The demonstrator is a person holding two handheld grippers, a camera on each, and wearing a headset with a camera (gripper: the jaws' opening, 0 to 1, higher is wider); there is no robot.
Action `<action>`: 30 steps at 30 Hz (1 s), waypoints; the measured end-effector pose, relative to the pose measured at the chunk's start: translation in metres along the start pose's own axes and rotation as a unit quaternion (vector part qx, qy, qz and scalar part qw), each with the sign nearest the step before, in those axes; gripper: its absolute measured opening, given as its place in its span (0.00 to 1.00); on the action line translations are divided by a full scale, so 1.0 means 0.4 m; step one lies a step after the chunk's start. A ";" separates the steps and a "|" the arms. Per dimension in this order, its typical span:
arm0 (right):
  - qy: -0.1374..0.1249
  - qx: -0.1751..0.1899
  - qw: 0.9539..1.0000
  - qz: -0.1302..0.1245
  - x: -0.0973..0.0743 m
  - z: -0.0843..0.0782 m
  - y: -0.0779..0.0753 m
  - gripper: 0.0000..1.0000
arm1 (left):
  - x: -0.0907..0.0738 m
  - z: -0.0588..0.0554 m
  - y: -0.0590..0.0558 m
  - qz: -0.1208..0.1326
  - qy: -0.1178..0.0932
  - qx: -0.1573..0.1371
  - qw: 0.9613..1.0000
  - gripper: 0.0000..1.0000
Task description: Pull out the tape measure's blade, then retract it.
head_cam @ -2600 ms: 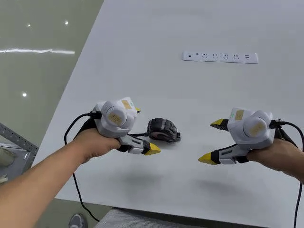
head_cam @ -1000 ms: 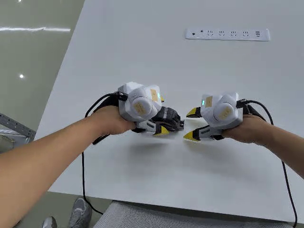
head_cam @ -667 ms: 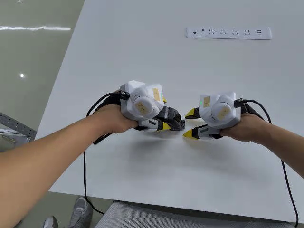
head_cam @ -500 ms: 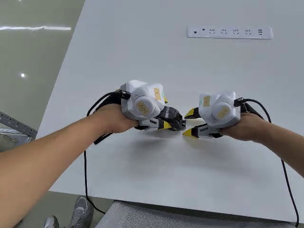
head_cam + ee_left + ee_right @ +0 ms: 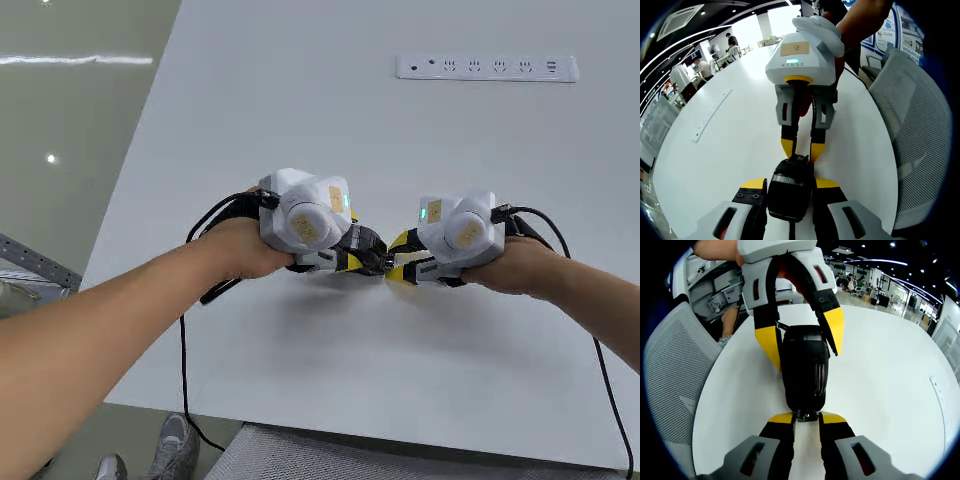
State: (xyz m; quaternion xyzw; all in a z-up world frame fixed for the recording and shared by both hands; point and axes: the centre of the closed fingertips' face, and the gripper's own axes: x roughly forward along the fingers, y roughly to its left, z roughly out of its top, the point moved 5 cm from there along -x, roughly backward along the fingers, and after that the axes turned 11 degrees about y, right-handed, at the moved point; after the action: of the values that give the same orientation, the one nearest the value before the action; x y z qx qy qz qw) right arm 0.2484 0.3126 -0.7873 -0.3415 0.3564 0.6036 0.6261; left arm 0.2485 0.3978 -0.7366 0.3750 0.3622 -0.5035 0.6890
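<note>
My left tool (image 5: 790,183) clamps the tape measure (image 5: 805,365), its blade hook (image 5: 806,414) facing right. My right tool (image 5: 398,271) seems pinched onto it.

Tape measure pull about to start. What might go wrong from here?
1. Fingers of the right gripper flank only the small tab at the end of the tape measure; that hold looks thin and could slip off on the pull.
2. The left gripper holds the body just by its two sides; a hard pull might twist or drag it loose.
</note>
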 end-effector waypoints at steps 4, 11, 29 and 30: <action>0.000 0.000 1.000 0.000 0.002 0.000 0.000 0.13 | -0.001 0.001 0.000 -0.001 0.000 0.001 1.000 0.31; 0.003 -0.006 1.000 0.000 0.001 0.001 0.001 0.13 | 0.000 0.002 0.001 -0.004 0.002 0.004 1.000 0.30; 0.012 -0.020 1.000 -0.013 -0.009 -0.004 0.002 0.11 | -0.003 0.001 0.004 -0.013 0.001 0.007 1.000 0.28; 0.013 -0.020 1.000 -0.013 -0.010 -0.005 0.002 0.11 | -0.003 0.000 0.005 -0.014 0.001 0.007 1.000 0.28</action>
State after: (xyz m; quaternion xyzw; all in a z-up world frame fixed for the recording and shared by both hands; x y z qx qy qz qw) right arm 0.2475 0.3088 -0.7846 -0.3660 0.3478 0.5981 0.6224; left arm 0.2500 0.3985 -0.7353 0.3753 0.3646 -0.5151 0.6789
